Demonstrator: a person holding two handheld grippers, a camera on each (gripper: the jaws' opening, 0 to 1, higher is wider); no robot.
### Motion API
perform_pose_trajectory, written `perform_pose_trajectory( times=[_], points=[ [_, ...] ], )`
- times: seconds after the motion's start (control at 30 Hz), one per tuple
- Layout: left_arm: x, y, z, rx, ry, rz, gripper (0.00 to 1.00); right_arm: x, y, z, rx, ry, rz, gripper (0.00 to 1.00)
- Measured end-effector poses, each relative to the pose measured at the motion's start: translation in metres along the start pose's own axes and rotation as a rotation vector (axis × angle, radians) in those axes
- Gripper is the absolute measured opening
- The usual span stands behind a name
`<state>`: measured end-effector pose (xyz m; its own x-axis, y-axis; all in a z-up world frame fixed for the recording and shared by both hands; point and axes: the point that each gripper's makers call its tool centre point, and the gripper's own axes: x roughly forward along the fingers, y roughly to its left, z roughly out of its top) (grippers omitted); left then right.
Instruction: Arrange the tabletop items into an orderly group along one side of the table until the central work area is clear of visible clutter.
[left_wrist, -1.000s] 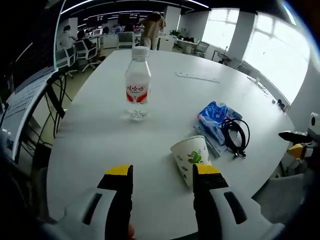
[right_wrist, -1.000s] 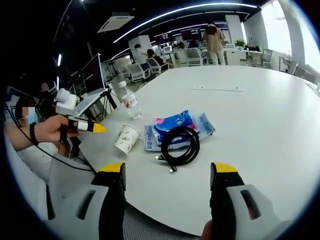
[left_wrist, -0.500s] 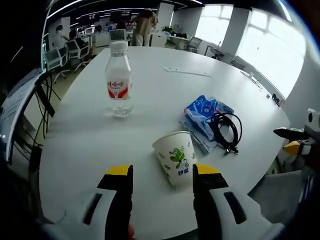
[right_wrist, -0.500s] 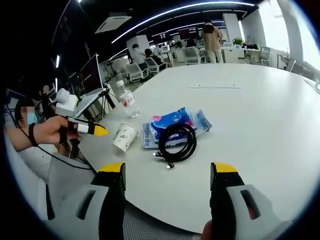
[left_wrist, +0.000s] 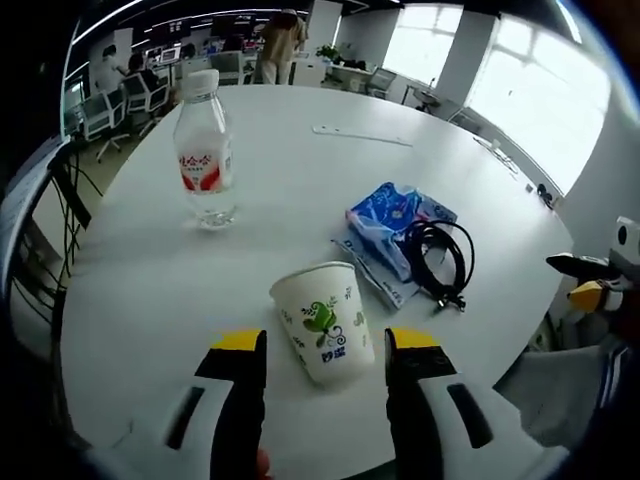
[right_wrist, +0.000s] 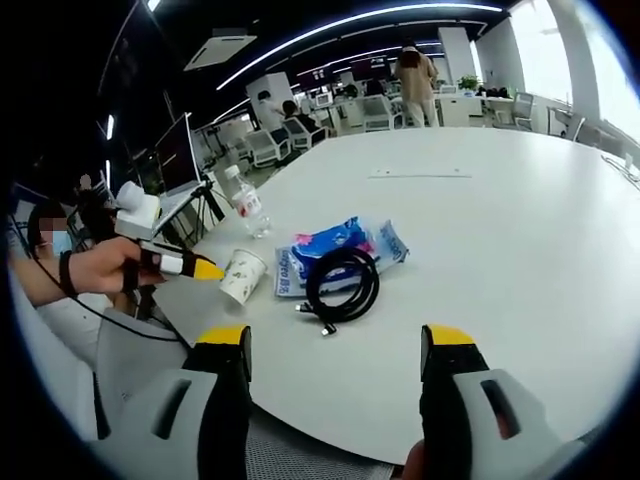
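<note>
A white paper cup with a green print lies tilted on the white table, just ahead of and between the tips of my open left gripper. Farther off stands a clear water bottle with a red label. To the right lie a blue tissue pack and a coiled black cable resting on it. In the right gripper view the cup, bottle, tissue pack and cable sit ahead of my open right gripper, which hovers off the table's near edge.
A flat white strip lies far back on the table. A person's hand holds the left gripper at the left of the right gripper view. Office chairs, desks and people stand beyond the table.
The left gripper has moved forward and right, so the cup now sits between its tips. The right gripper view has hardly shifted.
</note>
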<state>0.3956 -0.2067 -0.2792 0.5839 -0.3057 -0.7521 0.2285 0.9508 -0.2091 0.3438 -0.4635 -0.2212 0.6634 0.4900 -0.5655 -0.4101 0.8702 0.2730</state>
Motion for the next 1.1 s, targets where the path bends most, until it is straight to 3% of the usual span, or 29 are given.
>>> perform_pose_trajectory(
  times=[0.5,0.97,1.1],
  points=[
    [0.023,-0.007,-0.007,-0.033,0.034,-0.017,0.47,-0.013,-0.012,-0.001,-0.001,0.002,-0.022,0.68],
    [0.043,0.001,-0.017,-0.087,0.08,-0.013,0.46,-0.017,-0.019,-0.002,0.01,0.007,-0.038,0.68],
    [0.045,0.003,-0.018,-0.085,0.091,-0.011,0.42,-0.017,-0.02,-0.003,0.015,0.007,-0.042,0.68]
  ],
)
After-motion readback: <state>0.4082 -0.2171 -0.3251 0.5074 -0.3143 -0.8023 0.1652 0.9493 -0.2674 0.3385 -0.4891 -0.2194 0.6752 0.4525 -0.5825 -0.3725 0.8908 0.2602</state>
